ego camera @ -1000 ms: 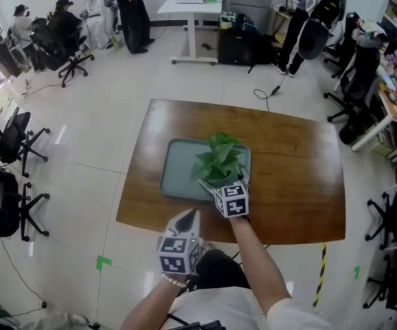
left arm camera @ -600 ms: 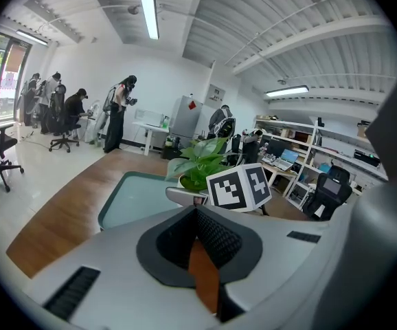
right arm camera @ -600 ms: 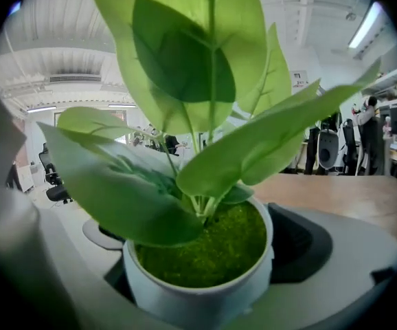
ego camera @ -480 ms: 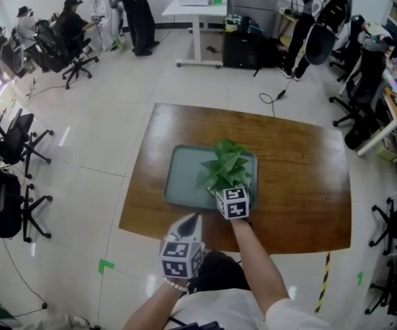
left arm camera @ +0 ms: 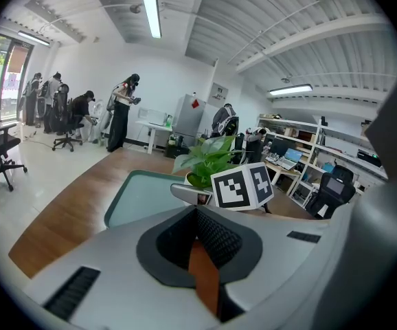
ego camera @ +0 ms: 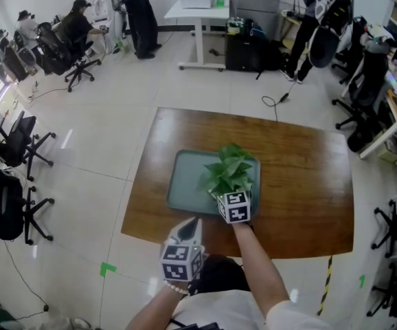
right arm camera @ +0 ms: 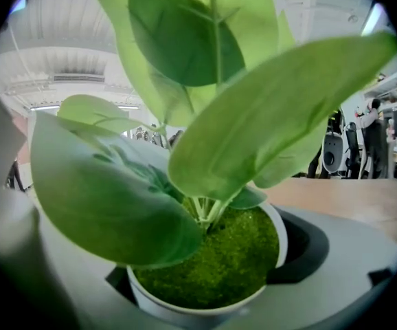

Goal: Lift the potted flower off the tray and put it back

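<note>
While the right gripper (ego camera: 224, 194) pinches the white pot of the potted flower (ego camera: 227, 170) over the 3 o'clock side of the tray (ego camera: 185, 184), can't tell if it's touching down tbh. Left gripper (ego camera: 189, 227) hangs at the tray's 6 o'clock by the wooden table (ego camera: 301, 184) edge, jaws pressed together, nothing in them.

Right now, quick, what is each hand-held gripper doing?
Left hand-held gripper: closed, holding nothing.
Right hand-held gripper: closed on the potted flower.
</note>
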The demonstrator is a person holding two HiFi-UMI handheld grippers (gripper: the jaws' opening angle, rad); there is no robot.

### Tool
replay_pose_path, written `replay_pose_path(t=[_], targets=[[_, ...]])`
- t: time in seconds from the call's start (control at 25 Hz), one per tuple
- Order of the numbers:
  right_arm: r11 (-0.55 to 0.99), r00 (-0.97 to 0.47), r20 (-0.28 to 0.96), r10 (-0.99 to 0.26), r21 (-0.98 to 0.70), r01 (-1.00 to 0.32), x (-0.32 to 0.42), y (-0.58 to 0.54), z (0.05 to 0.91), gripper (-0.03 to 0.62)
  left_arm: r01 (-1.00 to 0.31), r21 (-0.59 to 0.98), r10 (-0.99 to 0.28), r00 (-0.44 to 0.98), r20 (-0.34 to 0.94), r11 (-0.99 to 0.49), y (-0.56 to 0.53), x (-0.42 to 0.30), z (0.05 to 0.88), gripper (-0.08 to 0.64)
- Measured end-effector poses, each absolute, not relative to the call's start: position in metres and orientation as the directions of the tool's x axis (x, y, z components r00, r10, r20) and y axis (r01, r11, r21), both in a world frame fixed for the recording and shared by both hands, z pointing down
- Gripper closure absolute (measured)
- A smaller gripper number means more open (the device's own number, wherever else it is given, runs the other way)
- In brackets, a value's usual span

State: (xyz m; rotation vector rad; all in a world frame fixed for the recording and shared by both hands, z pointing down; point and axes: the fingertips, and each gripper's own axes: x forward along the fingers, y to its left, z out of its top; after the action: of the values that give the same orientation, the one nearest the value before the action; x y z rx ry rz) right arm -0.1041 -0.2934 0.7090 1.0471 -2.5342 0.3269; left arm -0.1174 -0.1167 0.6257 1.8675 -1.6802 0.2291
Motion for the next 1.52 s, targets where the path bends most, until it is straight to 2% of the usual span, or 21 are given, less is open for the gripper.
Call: replay_pose_path(t=[0.36, 0.68, 1.0, 1.52], targets=[[0.693, -0.643, 0.428, -0.635, -0.051, -0.719, -0.101, -0.293, 0.708, 0.044, -0.948, 0.318, -0.842, 0.174, 0.510, -0.004, -0.116, -0.118, 0.623, 0.565], [0.693, -0.642, 0.429, -0.635, -0.051, -0.719, -0.097, -0.286, 0.699, 0.044, -0.949, 0.316, -0.844, 0.166, 0.510, 0.004, -0.115, -0.119, 0.616, 0.565], [0.670, -0.634, 0.412, -0.655, -0.071, -0.739, -0.079, -0.268, 0.654, 0.041, -0.950, 0.313, -0.837, 0.183, 0.515, -0.015, -0.108, -0.111, 0.582, 0.565], [0.563, -0.537, 0.354, -0.766, -0.036, -0.826, -0.008, -0.269, 0.567, 0.041, -0.933, 0.330, -0.830, 0.296, 0.473, -0.145, -0.114, -0.072, 0.538, 0.565]])
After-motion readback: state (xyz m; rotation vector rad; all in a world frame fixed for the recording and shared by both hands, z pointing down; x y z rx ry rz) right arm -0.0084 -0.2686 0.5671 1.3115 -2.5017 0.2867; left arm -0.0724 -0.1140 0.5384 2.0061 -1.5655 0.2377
